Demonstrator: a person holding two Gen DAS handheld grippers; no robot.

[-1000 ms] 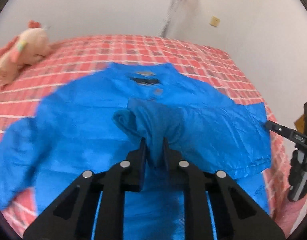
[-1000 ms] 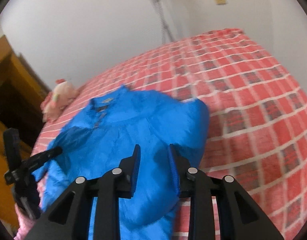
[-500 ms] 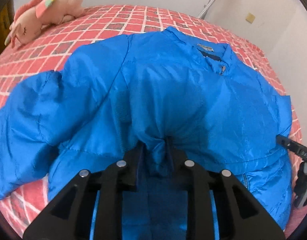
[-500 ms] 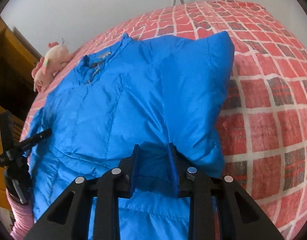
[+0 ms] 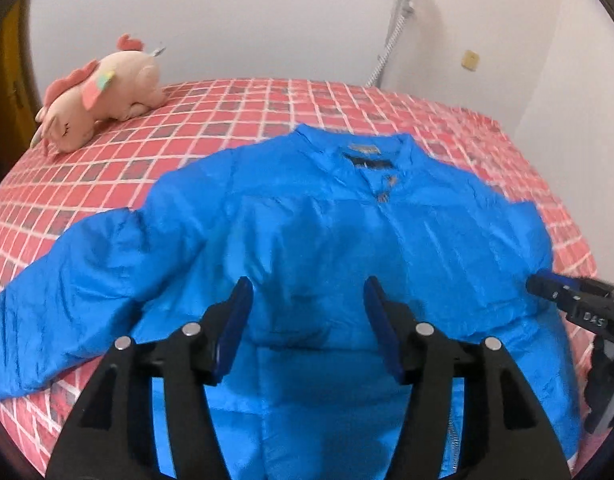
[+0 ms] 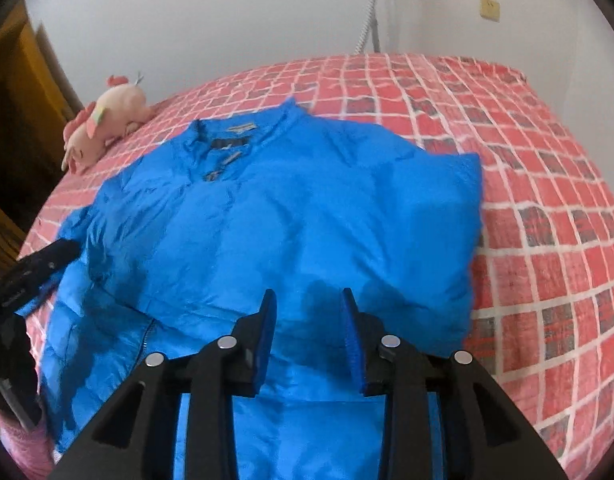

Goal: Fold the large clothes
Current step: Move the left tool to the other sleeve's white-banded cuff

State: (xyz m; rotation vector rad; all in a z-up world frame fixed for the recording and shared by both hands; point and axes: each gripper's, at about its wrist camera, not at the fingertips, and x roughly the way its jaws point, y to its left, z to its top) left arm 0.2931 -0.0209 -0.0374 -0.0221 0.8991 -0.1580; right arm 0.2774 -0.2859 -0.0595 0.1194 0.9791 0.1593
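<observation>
A bright blue puffer jacket (image 5: pixel 327 232) lies front up on the bed, collar toward the wall; it also shows in the right wrist view (image 6: pixel 291 232). One sleeve stretches out flat to the left (image 5: pixel 59 300); the other is folded in over the body (image 6: pixel 439 216). My left gripper (image 5: pixel 307 320) is open and empty, just above the jacket's lower middle. My right gripper (image 6: pixel 309 320) is open and empty above the jacket's lower right part. Each gripper shows at the edge of the other's view.
The bed has a red checked cover (image 6: pixel 547 200). A pink plush toy (image 5: pixel 95 96) lies at the far left corner. White walls stand behind and to the right. A wooden door or cabinet (image 6: pixel 15 120) is on the left.
Both grippers were shut on jacket cloth; now both have opened and let it go. The jacket has dropped flat on the bed, and both grippers have pulled back a little.
</observation>
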